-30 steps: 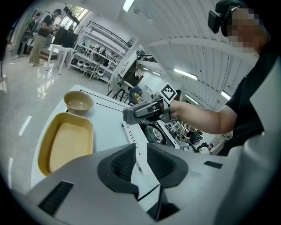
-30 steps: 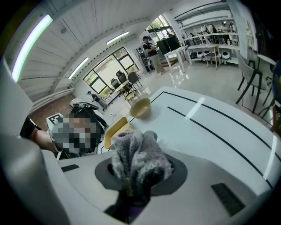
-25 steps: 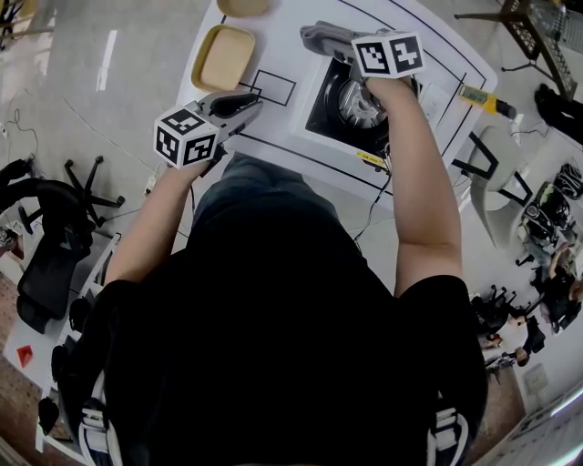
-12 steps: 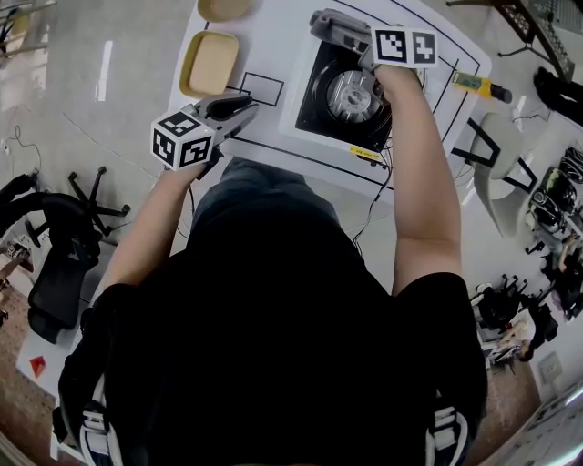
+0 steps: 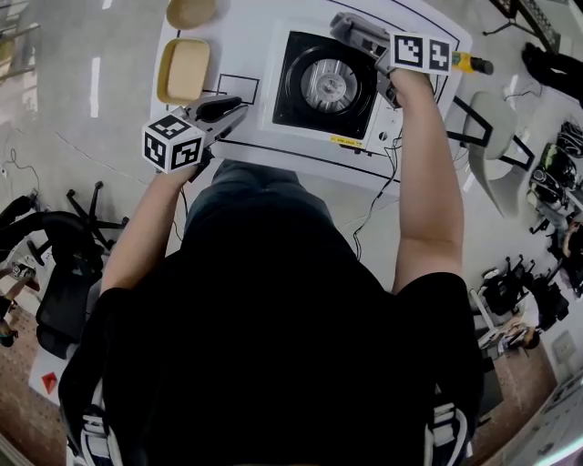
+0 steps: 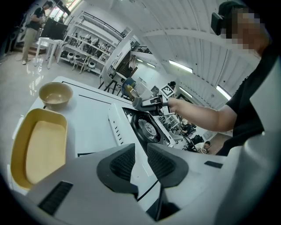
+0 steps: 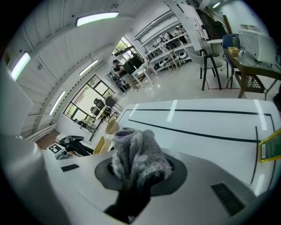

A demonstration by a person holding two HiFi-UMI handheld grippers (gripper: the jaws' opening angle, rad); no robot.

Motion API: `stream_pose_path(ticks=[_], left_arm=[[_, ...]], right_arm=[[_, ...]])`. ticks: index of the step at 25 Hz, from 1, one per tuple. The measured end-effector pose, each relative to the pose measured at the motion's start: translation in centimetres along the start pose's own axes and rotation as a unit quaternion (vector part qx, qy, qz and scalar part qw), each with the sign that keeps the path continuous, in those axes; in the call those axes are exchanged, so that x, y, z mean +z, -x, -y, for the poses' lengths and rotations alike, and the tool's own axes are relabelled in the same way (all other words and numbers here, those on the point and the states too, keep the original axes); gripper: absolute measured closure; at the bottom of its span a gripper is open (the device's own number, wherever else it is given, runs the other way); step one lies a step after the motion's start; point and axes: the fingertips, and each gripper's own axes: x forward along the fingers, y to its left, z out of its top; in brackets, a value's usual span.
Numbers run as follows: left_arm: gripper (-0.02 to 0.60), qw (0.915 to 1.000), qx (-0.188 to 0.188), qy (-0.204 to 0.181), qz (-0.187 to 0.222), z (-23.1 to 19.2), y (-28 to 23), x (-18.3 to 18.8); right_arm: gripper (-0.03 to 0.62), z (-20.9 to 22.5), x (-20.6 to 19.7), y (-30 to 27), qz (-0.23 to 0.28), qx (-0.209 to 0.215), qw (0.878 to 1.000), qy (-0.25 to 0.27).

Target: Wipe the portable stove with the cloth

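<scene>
White table [image 5: 246, 41] fills the space in front of you, and the portable stove [image 5: 325, 84] stands on it, with a yellow tray [image 5: 182, 70] and a bowl [image 5: 189, 11] to its left. Your right gripper [image 5: 346, 27] is closed on the cloth [image 7: 138, 151], which is bunched between the jaws and sticks out past them. It hangs over the far right corner of the stove; if the cloth touches the stove, I cannot tell. Your left gripper [image 6: 141, 160] is at the near edge of the table, apart from the stove. Its jaws have just been opening a little (only a narrow gap shows) and nothing is between them. I judge the wiping step is in hand. The next move asks you to press the cloth down on the stove top and drag it across the black surface, with the left gripper ready to steady the stove if it slides.
</scene>
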Motion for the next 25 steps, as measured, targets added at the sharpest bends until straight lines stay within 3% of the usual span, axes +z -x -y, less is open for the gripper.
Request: stream_pose_path(ticks=[10,20,23,25], left_arm=[[0.483,0.9999,-0.004,-0.002,-0.011,1.1,-1.0,-0.6],[0.482,0.9998,-0.011,-0.008,-0.016,2.2,-2.0,-0.6],[0.482,0.9998,-0.012,-0.009,-0.015,2.5,-2.1,-0.7],[0.482,0.9998,-0.011,-0.008,-0.016,2.5,-2.1,-0.9]], right_arm=[[0.480,5.8,-1.5,5.3,-0.007,-0.046,0.999,-0.008],[0.480,8.1,-2.3,8.4,0.007,-0.061,0.998,-0.025],[0.480,8.4,-2.1,9.3,0.012,-0.089,0.996,0.007],[0.480,8.4,-1.6,10.2,0.014,-0.126,0.990,0.065]])
